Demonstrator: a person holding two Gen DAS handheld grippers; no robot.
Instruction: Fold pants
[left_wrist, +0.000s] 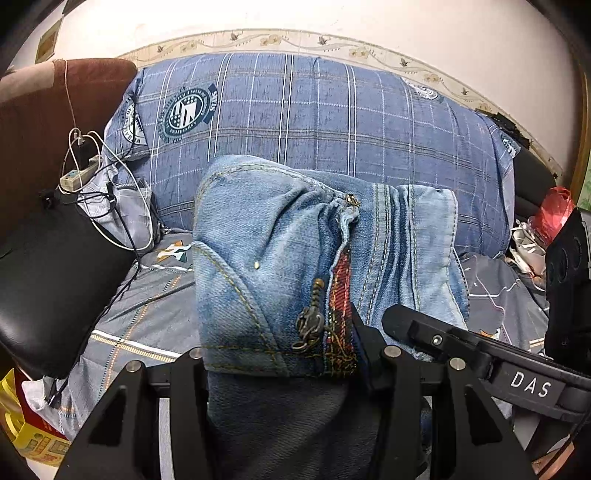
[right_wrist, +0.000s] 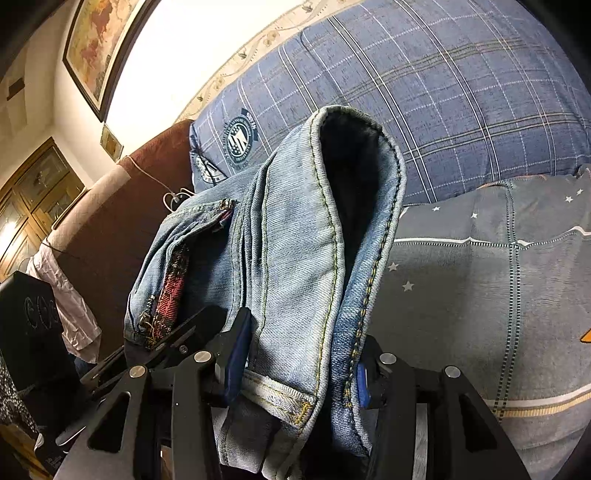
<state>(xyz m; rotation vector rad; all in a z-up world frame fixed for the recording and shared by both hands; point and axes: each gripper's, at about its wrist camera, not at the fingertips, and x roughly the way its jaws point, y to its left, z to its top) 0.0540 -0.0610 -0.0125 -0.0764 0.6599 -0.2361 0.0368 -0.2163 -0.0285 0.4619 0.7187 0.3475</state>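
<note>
Presently noted: light-blue jeans (left_wrist: 280, 258), bunched and folded over, lifted in front of the plaid blue duvet (left_wrist: 332, 110), above the grey patterned bedsheet (left_wrist: 140, 317). Left gripper (left_wrist: 280, 363) closed on the jeans at the waistband, fingers (left_wrist: 365, 354) pressed against the denim beside the red tartan fly lining and brass zipper pull (left_wrist: 310, 321). Right gripper (right_wrist: 299, 373) likewise clamped on the jeans, blue-padded fingers (right_wrist: 236, 354) pinching a doubled hem either side, dark inner lining of the jeans (right_wrist: 351, 177) exposed as an open fold rising toward the duvet (right_wrist: 443, 92). Bedsheet (right_wrist: 480, 295) seen below the duvet and right of the jeans. Brown headboard (left_wrist: 33, 125) recorded left of the duvet, white power strip (left_wrist: 79, 173) with tangled cables resting against it. Framed picture (right_wrist: 99, 48) on the wall above and left of the duvet. Red plastic bag (left_wrist: 554, 210) at the duvet's right end.
</note>
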